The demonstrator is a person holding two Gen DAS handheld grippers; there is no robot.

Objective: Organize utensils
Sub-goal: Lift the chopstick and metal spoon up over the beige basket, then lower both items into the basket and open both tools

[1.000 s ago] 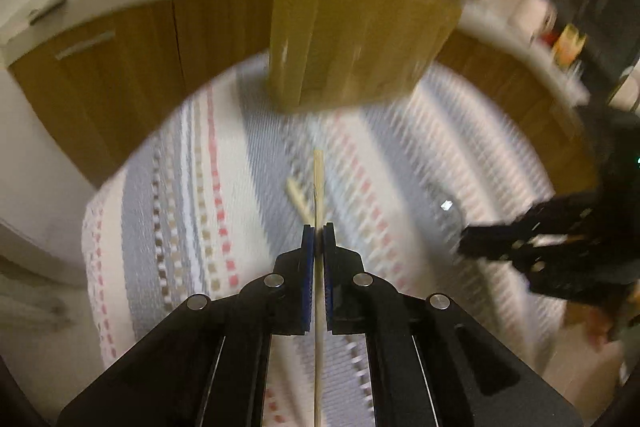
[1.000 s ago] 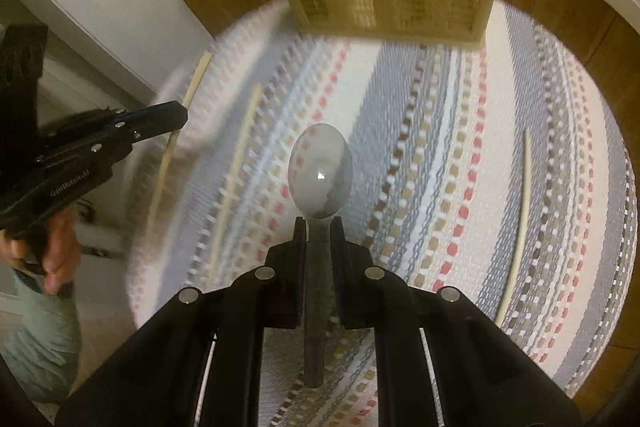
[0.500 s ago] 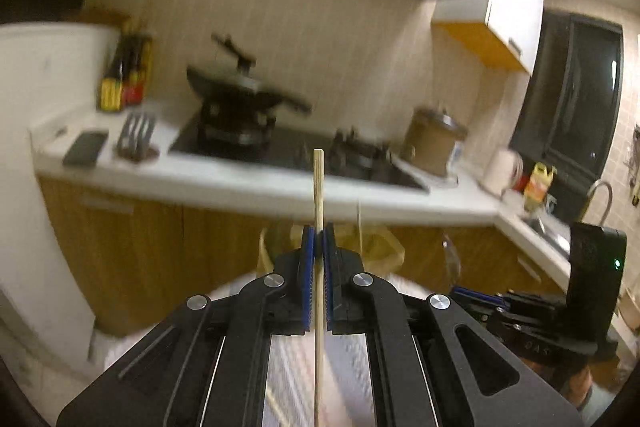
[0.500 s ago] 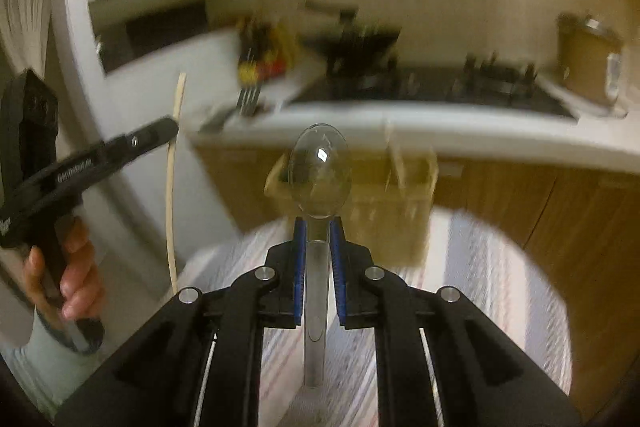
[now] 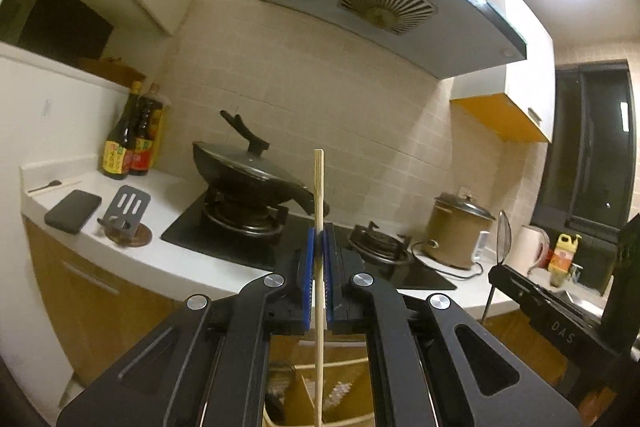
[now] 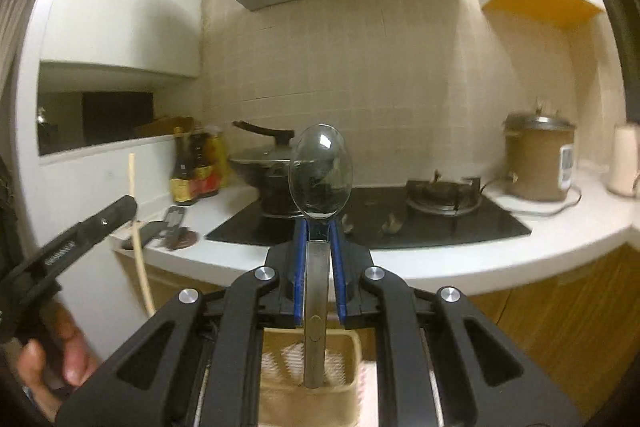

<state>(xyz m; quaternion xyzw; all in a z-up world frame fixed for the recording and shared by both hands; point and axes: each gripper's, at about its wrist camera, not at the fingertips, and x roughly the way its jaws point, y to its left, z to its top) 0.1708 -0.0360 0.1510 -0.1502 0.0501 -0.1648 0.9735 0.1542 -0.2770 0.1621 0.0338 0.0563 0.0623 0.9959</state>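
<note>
Plainly, each wrist view shows its own catch best. From the left wrist, the left gripper [image 5: 319, 247] has its blue-padded jaws pressed tight on one pale wooden chopstick [image 5: 319, 187], which stands upright, its tip above the pads and its lower length running down between the black fingers. From the right wrist, the right gripper [image 6: 318, 239] has its jaws narrowed onto the flat handle of one shiny steel spoon [image 6: 321, 171], bowl up and facing the camera.

Only the right wrist view shows a bare hand [image 6: 52, 355] at the left edge, wrapped round the other gripper's handle, and the chopstick from the side. Only the left wrist view shows the dark phone [image 5: 73, 211] and the slotted grey spatula [image 5: 126, 207] on the white counter [image 5: 168, 251] clearly; the right view blurs them.

Below both grippers sits one tan slatted utensil holder [image 6: 308, 379]; the left view catches only its top edge, and its compartments cannot be told apart.

Both views count one lidded black wok [image 5: 248, 167] on a two-burner black hob [image 6: 440, 219], one brown rice cooker [image 6: 538, 159], and dark sauce bottles [image 5: 130, 135] by the wall, two clear in the left view.
</note>
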